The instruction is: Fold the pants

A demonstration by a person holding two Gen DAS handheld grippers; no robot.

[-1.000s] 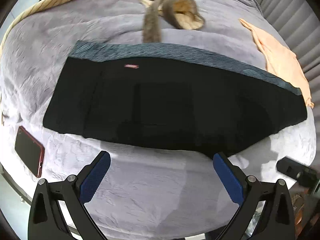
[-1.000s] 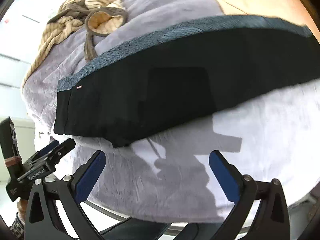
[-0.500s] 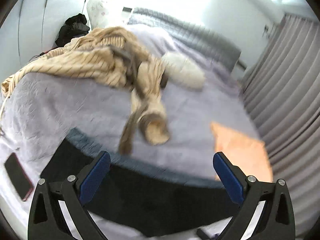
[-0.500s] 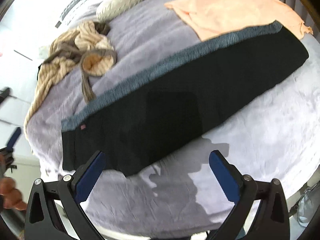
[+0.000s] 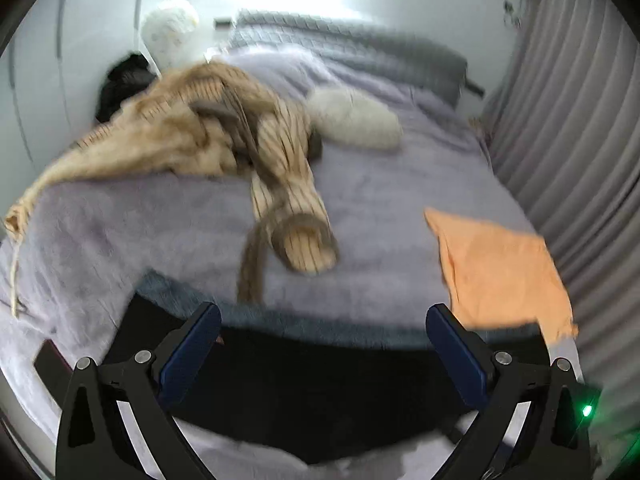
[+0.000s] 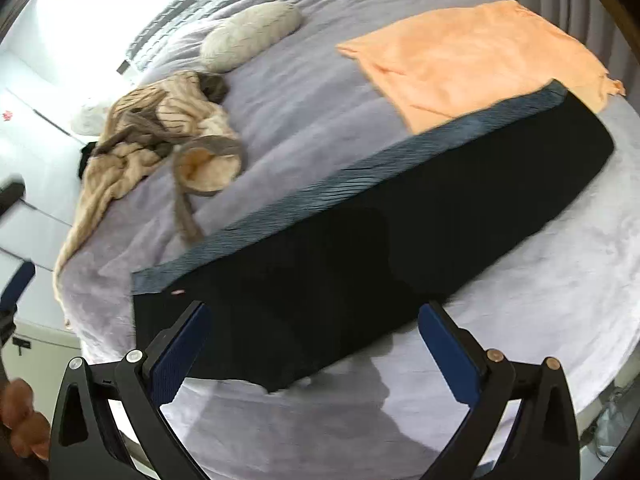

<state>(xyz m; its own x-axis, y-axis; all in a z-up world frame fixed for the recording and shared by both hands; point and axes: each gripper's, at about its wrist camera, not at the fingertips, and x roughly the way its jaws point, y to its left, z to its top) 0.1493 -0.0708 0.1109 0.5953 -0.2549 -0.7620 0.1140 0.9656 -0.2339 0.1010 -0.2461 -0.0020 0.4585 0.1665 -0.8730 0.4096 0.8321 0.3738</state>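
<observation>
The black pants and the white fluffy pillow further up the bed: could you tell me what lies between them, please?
In the right wrist view, between the black pants and the pillow lies mostly bare lavender bedspread; the striped beige garment sits just to the side.

No text can be read on anything.

Strong daylight blows out the wall far ahead of the left gripper point(image 5: 322, 350), washing the headboard area to white glare. That view is soft with motion blur throughout, worst on the striped beige garment point(image 5: 224, 136) beyond the fingers. The right wrist view is sharper; a dark shadow point(image 6: 360, 404) falls on the purple bedspread point(image 6: 560, 300) between its fingers. Fisheye bending curves both frames into black corners.
</observation>
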